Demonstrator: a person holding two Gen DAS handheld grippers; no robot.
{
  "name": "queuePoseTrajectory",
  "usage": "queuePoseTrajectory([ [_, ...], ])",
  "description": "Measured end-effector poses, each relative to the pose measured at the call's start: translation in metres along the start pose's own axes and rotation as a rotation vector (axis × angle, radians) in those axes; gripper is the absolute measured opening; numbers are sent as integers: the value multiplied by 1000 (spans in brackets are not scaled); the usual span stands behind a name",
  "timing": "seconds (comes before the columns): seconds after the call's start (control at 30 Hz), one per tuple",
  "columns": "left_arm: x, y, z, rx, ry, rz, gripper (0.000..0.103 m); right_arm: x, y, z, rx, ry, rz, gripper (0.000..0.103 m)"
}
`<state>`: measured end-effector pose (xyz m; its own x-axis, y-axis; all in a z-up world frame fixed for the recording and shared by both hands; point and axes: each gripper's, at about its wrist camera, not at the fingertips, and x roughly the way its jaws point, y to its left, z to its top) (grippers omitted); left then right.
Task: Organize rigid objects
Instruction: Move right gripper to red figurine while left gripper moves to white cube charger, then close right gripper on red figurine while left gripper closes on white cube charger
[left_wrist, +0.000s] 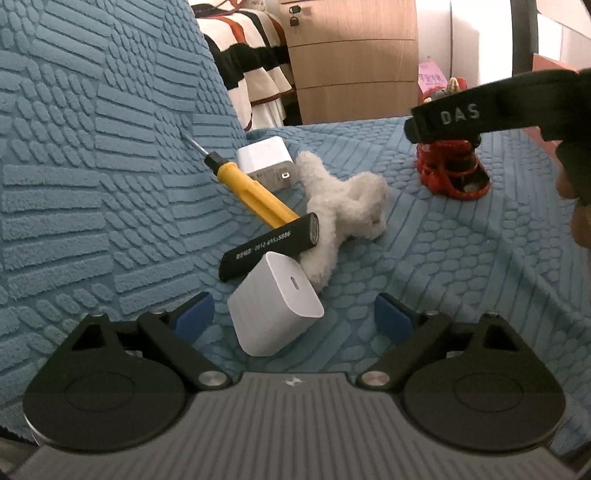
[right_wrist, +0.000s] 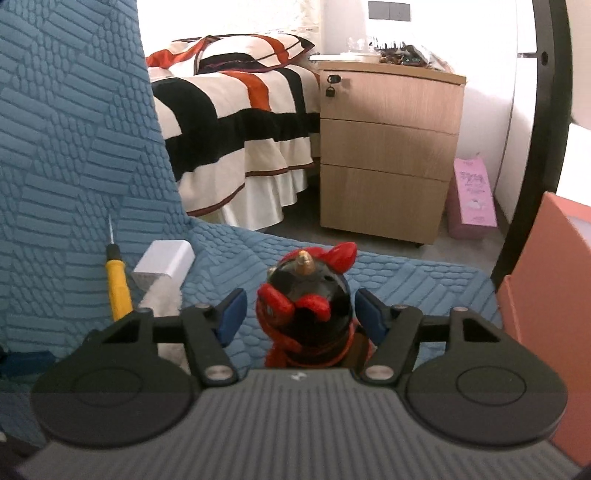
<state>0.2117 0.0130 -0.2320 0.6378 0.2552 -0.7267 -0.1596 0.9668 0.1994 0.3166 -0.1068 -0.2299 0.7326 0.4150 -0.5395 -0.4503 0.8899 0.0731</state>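
On the blue textured sofa seat (left_wrist: 424, 258) lie a white charger cube (left_wrist: 275, 304), a black cylinder (left_wrist: 269, 245), a yellow screwdriver (left_wrist: 251, 192), a second white charger (left_wrist: 267, 162) and a white plush toy (left_wrist: 343, 206). My left gripper (left_wrist: 295, 317) is open, with the near charger cube between its blue pads. A red and black horned figurine (left_wrist: 452, 166) stands at the right. In the right wrist view my right gripper (right_wrist: 299, 314) is open around the figurine (right_wrist: 306, 310), pads close to its sides. The screwdriver (right_wrist: 118, 288) and charger (right_wrist: 166, 262) show at the left.
The sofa backrest (left_wrist: 92, 147) rises on the left. An orange box (right_wrist: 546, 295) stands at the seat's right edge. Beyond the sofa are a striped bed (right_wrist: 236, 122), a wooden drawer cabinet (right_wrist: 388, 147) and a pink box (right_wrist: 472, 195) on the floor.
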Motion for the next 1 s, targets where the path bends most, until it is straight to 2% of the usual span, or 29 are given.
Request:
queuePoseTrajectory([
  [0.03, 0, -1, 0, 7, -4, 4, 95, 2, 0, -1, 3, 8, -1, 61],
  [0.23, -1, -4, -2, 33, -21, 34, 94, -5, -1, -2, 27, 37, -2, 61],
  [0.4, -3, -8, -2, 95, -43, 58, 80, -17, 3, -5, 29, 63, 4, 61],
  [0.57, -4, -11, -4, 117, -52, 48, 72, -31, 6, -13, 10, 79, -1, 61],
  [0.83, -6, -18, -10, 188, -65, 123, 54, -54, 5, -24, 56, 132, 8, 61],
  [0.93, -9, -14, -10, 163, -63, 113, 52, -64, 5, -26, 64, 140, 8, 61],
  [1.0, -13, -9, -10, 135, -67, 105, 46, -69, 6, -27, 67, 143, 3, 61],
])
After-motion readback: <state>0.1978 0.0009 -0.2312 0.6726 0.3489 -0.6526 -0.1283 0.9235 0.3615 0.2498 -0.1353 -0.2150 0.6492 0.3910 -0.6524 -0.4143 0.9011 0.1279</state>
